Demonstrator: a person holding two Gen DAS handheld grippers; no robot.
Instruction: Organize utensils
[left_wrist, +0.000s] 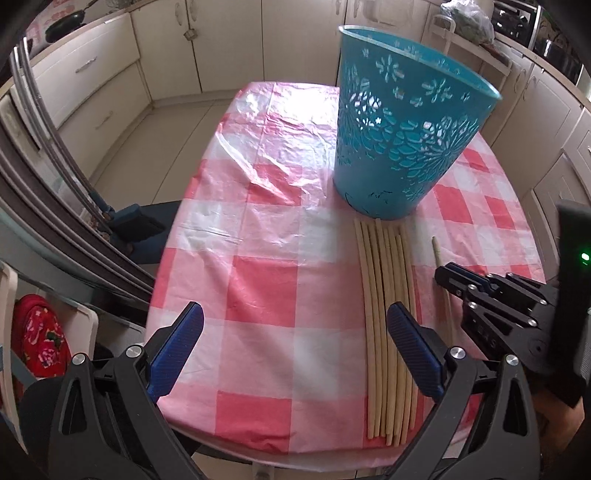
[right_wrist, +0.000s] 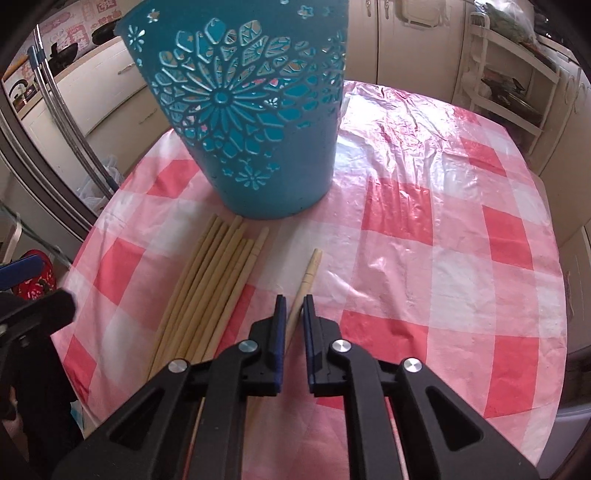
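The right gripper (right_wrist: 293, 317) is clenching its fingers on a lone chopstick (right_wrist: 308, 273) lying beside the chopstick bundle (left_wrist: 386, 325) near the counter's (left_wrist: 266, 280) front edge, before the teal basket (left_wrist: 402, 140). The left gripper (left_wrist: 295, 347) is hanging released.

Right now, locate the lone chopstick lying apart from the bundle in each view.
Left wrist: lone chopstick at right, beside the bundle, partly behind the right gripper.
Right wrist: bottom centre, lone chopstick between the gripper's fingers.
Shared landmark: the blue basket.
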